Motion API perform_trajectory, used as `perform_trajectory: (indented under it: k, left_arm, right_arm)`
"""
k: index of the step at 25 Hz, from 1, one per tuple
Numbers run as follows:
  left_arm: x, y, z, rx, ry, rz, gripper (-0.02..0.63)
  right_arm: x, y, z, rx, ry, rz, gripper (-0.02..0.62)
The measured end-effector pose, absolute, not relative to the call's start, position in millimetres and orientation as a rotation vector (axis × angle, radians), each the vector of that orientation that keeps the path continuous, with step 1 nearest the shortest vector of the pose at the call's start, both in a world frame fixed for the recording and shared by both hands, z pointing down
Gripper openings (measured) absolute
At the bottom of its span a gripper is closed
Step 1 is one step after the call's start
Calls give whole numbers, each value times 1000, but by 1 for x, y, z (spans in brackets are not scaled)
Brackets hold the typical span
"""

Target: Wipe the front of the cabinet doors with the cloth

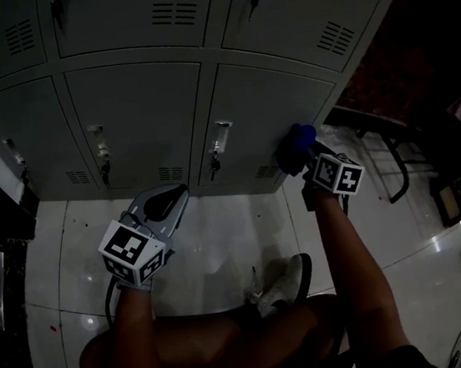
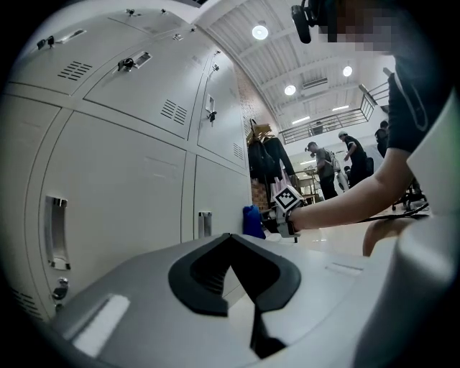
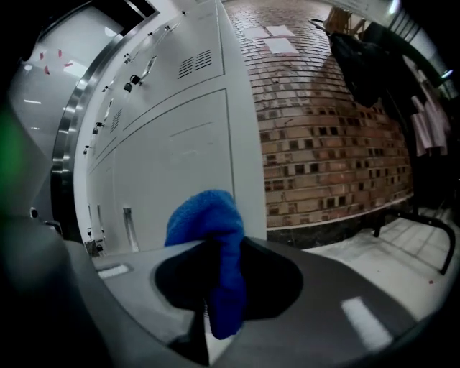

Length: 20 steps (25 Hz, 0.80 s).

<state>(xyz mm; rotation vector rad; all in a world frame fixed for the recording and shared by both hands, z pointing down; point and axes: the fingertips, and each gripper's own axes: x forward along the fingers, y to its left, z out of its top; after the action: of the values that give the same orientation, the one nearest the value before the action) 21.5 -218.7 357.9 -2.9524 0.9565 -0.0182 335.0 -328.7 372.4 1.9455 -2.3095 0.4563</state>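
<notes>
The blue cloth (image 1: pixel 297 146) is bunched and pinched in the right gripper (image 1: pixel 305 163), whose jaws are clamped on its middle so that a wad sticks out in front. That wad is pressed against, or just at, the bottom right corner of the lower right cabinet door (image 1: pixel 264 107), close to the floor (image 1: pixel 221 239).

Wiping looks to be under way on this one door. No streaks, damp patches or cleaner areas show on any door, so I cannot tell how much is already wiped. Judging from where the cloth sits, the doors to the left (image 1: pixel 134 120) and the upper row (image 1: pixel 128 16) may remain to be done.

The left gripper (image 1: pixel 168 201) hangs over the floor near the base of the middle door, its jaws pressed together with nothing between them, taking no part in the wipe.

Every cabinet compartment in view is shut, so what they hold cannot be seen. Keys hang from the locks (image 1: pixel 214 162) beside the handles, which a sweeping cloth could snag.
</notes>
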Motion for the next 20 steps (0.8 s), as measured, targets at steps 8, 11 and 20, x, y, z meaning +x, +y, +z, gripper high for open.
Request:
perform_trajectory:
  k: [8,11,20]
  left_arm:
    - [20,-220,358,-2947,965,-14,0]
    - [17,-222,357,-2944,979,-13,0]
    - [13,-221,351,-2937,992,13,0]
  right_arm:
    - [353,-322,377,2014,-2268,497,77]
    - [348,-313,388,2024,-2240,514,77]
    - [229,-302,414,1738,-2413,423,77]
